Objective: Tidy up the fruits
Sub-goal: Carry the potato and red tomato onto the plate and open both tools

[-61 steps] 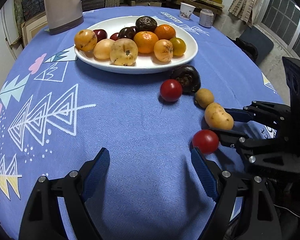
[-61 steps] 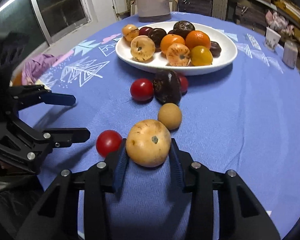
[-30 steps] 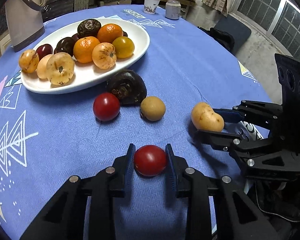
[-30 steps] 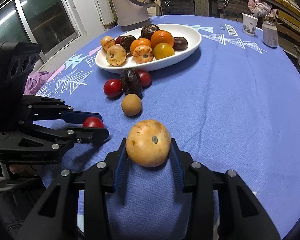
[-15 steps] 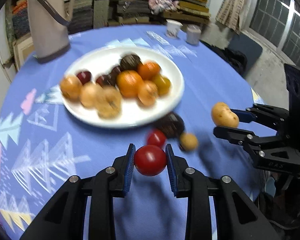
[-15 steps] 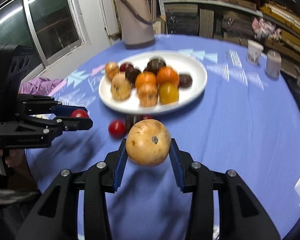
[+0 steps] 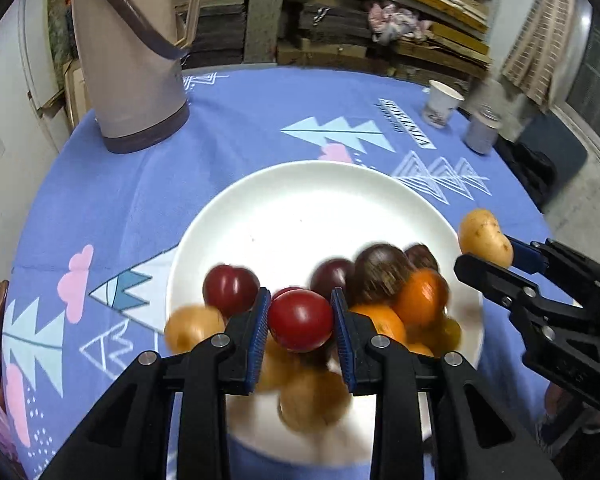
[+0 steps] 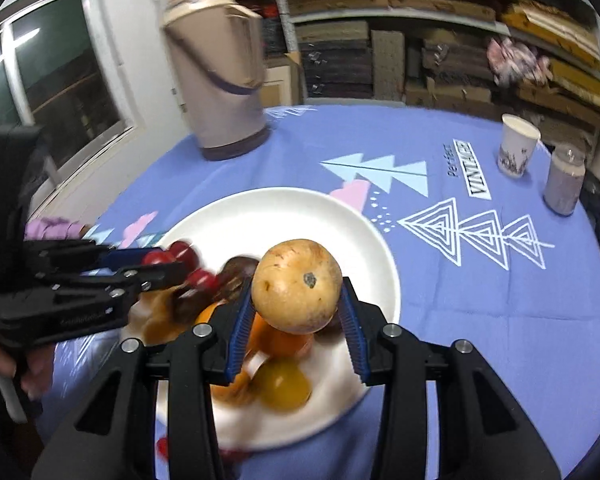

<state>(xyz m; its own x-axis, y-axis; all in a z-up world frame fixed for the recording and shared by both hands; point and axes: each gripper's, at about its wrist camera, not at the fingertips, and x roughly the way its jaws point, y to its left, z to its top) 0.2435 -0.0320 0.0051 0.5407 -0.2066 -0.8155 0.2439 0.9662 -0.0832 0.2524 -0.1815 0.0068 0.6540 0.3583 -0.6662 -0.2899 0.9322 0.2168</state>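
The left tongs are clamped on a red tomato, and the right tongs pinch a tan round fruit. Both loads hang above the near part of the white plate, over the fruit heaped there. The plate's far half lies bare just ahead of both tongs, so each drop likely turns on reaching forward past the heap.
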